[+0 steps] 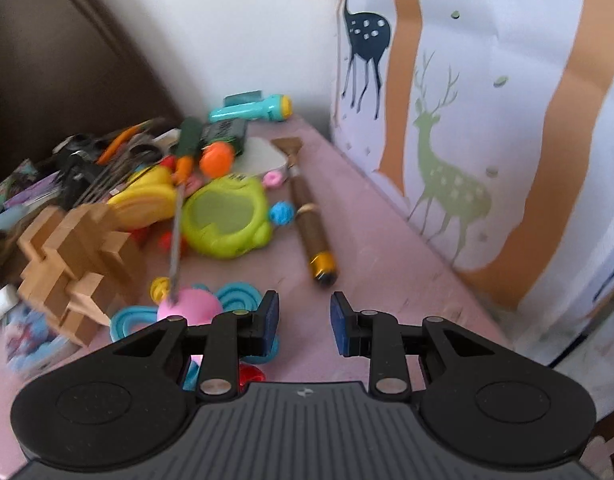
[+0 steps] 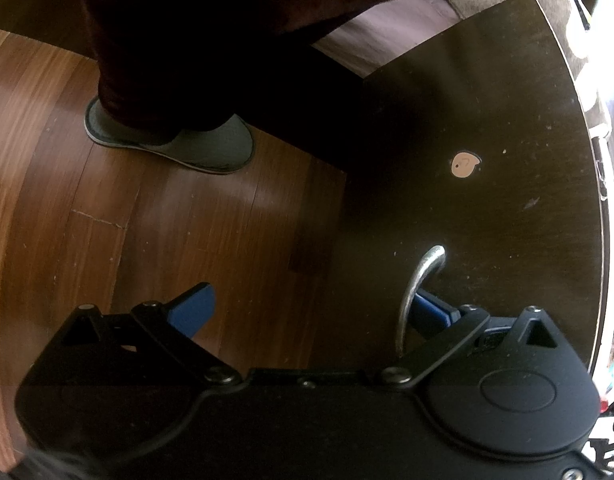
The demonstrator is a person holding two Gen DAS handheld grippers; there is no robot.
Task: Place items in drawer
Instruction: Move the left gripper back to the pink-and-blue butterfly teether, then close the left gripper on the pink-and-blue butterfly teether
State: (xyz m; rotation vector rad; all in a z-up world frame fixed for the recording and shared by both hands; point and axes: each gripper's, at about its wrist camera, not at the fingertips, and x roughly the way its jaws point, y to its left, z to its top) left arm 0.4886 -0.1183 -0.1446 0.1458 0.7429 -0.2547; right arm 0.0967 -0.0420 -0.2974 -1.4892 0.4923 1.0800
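In the left wrist view, your left gripper (image 1: 303, 322) hovers low over the pink tabletop (image 1: 387, 264), pointing along it toward the wall, jaws released with a clear gap and nothing between the 2 blue pads (image 1: 271, 316). The items wait in a heap ahead and to the left: a wooden block puzzle (image 1: 77, 264), a green toy (image 1: 227, 216), a screwdriver (image 1: 181, 208) leaning with its tip on a pink toy (image 1: 191, 306), and a teal flashlight (image 1: 255, 109) by the wall. A brown scraper (image 1: 311, 216) lies apart from the heap, straight ahead of the jaws. Motion blur smears the left side of the pile, so the dark tangle behind the puzzle is hard to make out. Your gripper body hides part of the pink toy and the blue rings (image 1: 235, 296) around it.

In the right wrist view, your right gripper (image 2: 311, 312) points downward along the dark drawer front (image 2: 487, 120), jaws spread wide. Its right finger (image 2: 431, 312) sits hooked behind the silver handle (image 2: 419, 284); the left finger (image 2: 193, 310) hangs free over the wooden floor (image 2: 167, 220). A grey slipper (image 2: 187, 144) stands on the floor, with the leg above lost in shadow. Only this view shows the drawer; its inside is not visible, and only the left view shows the items.
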